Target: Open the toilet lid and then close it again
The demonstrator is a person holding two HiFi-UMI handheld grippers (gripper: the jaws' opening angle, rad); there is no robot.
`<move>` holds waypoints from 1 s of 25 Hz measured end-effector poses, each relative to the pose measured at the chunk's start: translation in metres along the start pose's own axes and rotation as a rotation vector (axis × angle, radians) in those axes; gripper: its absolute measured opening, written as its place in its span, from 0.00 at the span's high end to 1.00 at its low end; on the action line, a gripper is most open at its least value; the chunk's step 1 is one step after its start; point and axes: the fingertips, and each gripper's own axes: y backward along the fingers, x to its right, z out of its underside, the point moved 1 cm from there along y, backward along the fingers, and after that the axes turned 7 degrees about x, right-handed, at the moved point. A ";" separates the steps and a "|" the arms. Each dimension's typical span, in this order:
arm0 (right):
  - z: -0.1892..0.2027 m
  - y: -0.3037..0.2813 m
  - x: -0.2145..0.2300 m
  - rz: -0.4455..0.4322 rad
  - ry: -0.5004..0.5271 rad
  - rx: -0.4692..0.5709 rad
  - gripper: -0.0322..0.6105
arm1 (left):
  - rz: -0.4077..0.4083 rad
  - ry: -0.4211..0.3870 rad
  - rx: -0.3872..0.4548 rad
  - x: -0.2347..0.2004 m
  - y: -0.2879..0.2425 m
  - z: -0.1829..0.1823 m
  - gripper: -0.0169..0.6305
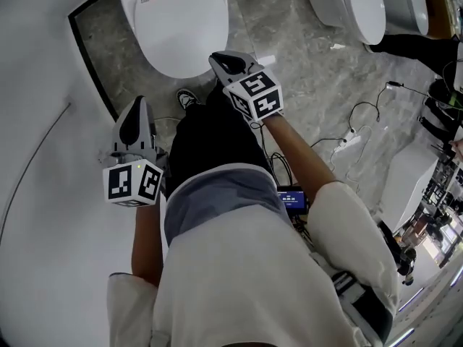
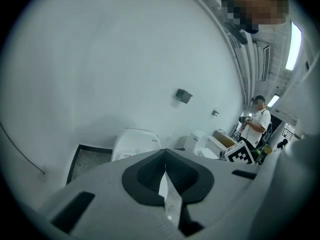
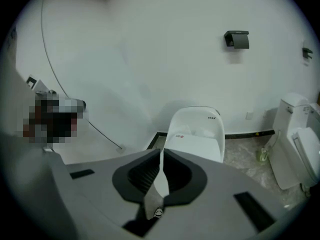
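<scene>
White oval toilet lid (image 1: 181,31), down flat, closed

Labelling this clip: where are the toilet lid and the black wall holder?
toilet lid (image 1: 181,29), head view, centre of its closed top.
black wall holder (image 3: 237,39), right gripper view, its front face.

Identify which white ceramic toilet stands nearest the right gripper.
The red-labelled white ceramic toilet directly ahead of the right gripper; the other toilet stands farther off to its right.
</scene>
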 end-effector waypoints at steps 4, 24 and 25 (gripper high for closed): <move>-0.044 0.029 -0.014 -0.023 0.055 0.061 0.92 | 0.003 0.009 0.039 0.012 0.009 -0.019 0.96; -0.151 0.178 -0.091 -0.009 0.152 0.201 0.93 | 0.076 -0.042 0.195 0.058 0.069 -0.094 0.96; -0.149 0.188 -0.096 -0.016 0.160 0.210 0.93 | 0.076 -0.047 0.205 0.062 0.073 -0.093 0.96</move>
